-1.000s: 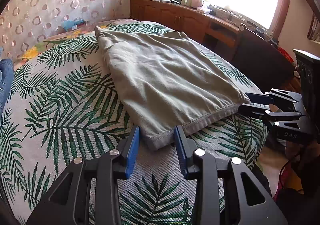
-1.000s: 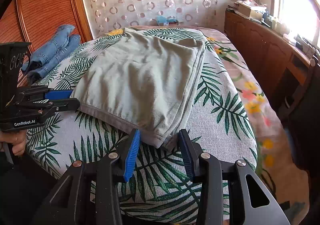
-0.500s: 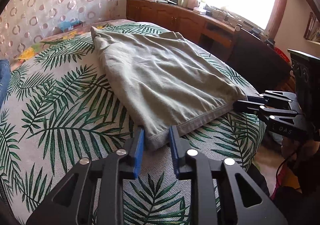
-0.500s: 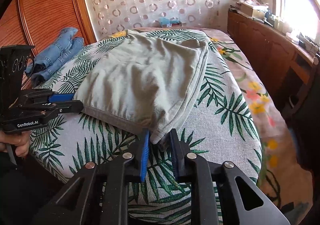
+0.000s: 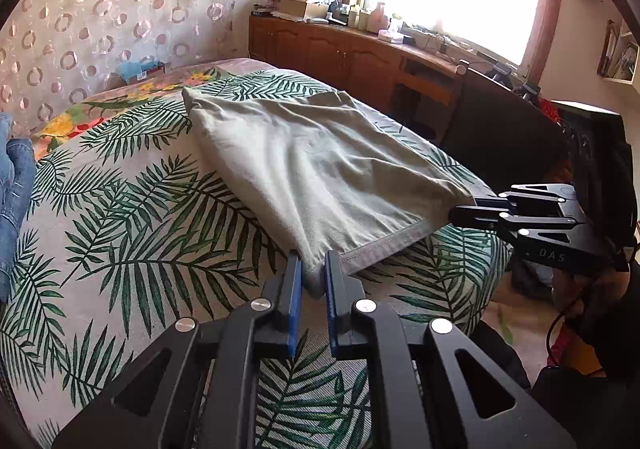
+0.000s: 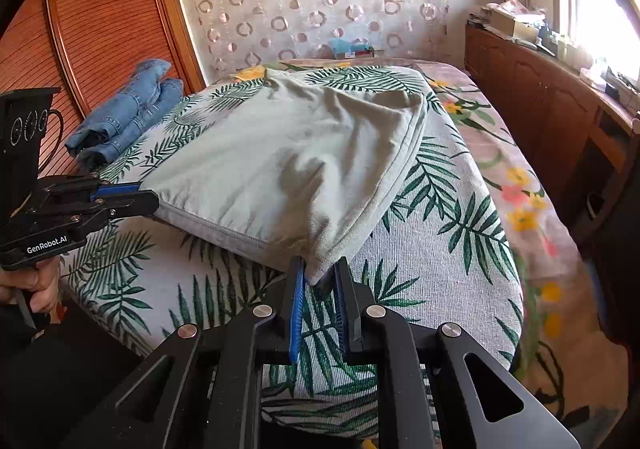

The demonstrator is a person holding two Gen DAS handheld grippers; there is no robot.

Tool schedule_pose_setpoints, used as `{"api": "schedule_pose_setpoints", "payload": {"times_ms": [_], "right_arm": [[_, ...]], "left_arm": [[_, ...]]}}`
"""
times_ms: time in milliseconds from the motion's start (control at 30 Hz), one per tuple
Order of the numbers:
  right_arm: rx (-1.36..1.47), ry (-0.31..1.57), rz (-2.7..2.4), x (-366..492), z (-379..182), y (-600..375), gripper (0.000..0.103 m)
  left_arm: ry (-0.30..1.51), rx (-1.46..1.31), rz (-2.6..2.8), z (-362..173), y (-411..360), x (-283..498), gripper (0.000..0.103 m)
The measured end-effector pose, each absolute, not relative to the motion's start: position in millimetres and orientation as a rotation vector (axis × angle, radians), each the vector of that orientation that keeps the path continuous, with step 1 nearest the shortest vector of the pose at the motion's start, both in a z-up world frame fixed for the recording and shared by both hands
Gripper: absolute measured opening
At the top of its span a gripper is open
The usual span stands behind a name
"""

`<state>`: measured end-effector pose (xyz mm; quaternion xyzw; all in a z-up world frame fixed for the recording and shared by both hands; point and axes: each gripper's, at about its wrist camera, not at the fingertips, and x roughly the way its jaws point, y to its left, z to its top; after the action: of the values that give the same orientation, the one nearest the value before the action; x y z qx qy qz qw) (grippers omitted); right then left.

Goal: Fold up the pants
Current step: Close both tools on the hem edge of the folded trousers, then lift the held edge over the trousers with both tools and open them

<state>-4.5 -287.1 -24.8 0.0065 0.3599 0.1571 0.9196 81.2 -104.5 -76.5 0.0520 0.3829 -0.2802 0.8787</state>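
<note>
Pants [image 5: 304, 165] lay folded lengthwise on bed [image 5: 120, 209]. Left gripper [image 5: 313, 281] and right gripper [image 6: 320, 277] closing, pinched near hem corners. Crosswise folds remained, by judgement.

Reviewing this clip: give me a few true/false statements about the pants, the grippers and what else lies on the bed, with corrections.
1. The grey-green cotton pants lie on a palm-leaf printed bedspread. True.
2. The left gripper hangs clear of the cloth. False: its jaws are closing, with the near left hem corner between its blue pads.
3. The right gripper has the other hem corner between its fingers. True; its jaws are closing too.
4. The near hem sags flat on the bedspread. False: it hangs lifted between the two grippers.
5. Folded blue denim jeans lie near the wooden slatted wardrobe door. True.
6. The jeans lie on top of the pants. False: they lie apart, at the bed's edge.
</note>
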Motion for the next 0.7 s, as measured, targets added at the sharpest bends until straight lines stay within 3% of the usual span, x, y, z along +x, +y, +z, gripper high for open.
{"api": "schedule_pose_setpoints", "payload": {"times_ms": [700], "right_arm": [[0.003, 0.609, 0.367, -42.6, 37.1, -289.7, 0.014]], "left_arm": [[0.640, 0.091, -0.603, -8.5, -88.7, 45.5, 0.010]]}}
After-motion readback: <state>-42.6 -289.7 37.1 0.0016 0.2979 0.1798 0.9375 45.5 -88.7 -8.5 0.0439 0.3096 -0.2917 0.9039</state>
